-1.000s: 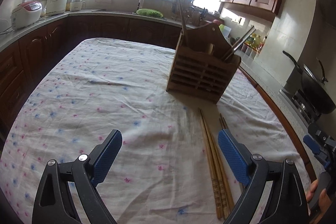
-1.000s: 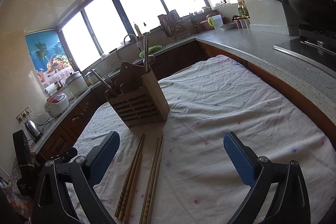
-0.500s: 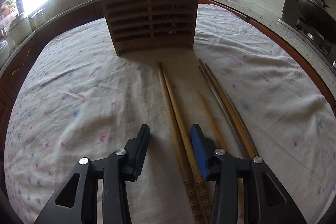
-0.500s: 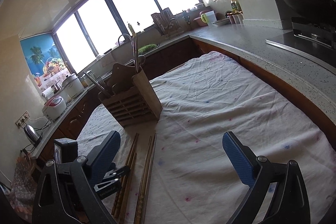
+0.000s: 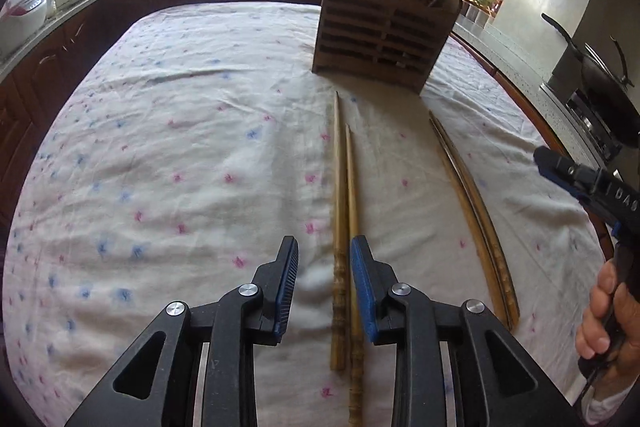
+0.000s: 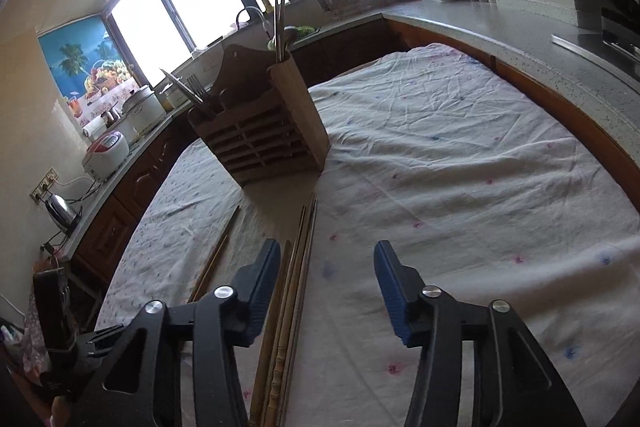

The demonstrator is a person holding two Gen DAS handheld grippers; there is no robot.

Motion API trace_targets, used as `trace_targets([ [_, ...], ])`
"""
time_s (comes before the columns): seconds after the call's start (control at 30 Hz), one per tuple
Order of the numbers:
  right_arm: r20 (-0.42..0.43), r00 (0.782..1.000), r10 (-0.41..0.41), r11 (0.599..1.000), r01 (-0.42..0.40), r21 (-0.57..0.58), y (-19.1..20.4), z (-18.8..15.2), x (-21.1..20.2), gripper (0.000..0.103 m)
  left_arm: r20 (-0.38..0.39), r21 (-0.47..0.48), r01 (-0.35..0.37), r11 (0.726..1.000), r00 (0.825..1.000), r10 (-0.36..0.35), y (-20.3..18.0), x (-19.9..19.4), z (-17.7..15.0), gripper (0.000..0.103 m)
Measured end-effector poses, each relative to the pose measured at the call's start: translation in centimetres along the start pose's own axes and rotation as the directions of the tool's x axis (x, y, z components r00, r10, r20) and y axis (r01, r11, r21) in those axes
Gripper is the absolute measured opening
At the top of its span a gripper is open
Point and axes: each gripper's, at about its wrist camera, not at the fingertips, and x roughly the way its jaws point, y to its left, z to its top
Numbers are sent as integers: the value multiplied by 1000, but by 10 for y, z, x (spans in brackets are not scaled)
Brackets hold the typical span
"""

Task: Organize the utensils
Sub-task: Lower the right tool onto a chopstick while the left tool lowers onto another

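A wooden utensil holder [image 5: 382,35] stands on the cloth-covered table [image 5: 168,155], with several metal utensils in it; it also shows in the right wrist view [image 6: 260,135]. Two pairs of wooden chopsticks lie in front of it. My left gripper [image 5: 324,279] is open, low over the left pair [image 5: 346,211], with one stick between its fingers and nothing gripped. The right pair [image 5: 472,203] lies beside it. My right gripper [image 6: 326,287] is open, with the right pair [image 6: 296,287] just inside its left finger. The left pair [image 6: 218,255] lies further left.
Counters surround the table. A rice cooker [image 6: 106,151] and kettle [image 6: 60,209] stand at the left. A wok [image 5: 604,83] sits on the stove at the right. The right gripper and the hand holding it [image 5: 608,315] show at the left wrist view's right edge.
My left gripper has narrowed and dropped close over the left chopstick pair. My right gripper has narrowed too and come down over the right pair.
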Motion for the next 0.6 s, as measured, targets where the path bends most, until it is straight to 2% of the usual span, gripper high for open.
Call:
trace_targets([
  [0.07,-43,999,-3,1000,1,-27,8,2,16,31,21,3,-5,1000,1000,5,1,1,15,28],
  [0.27,-151,988,-36,996,23,-89,23,10,64,23,31,42,-11,999,999,10,-10,32,58,28],
  [0.47,-215,970,-111,987,83,-135,24,15,98,14,-11,85,-13,996,1000,14,-15,79,88,28],
  [0.6,-226,965,-130,982,93,-165,28,20,109,14,-63,99,-6,995,998,13,-18,114,97,28],
])
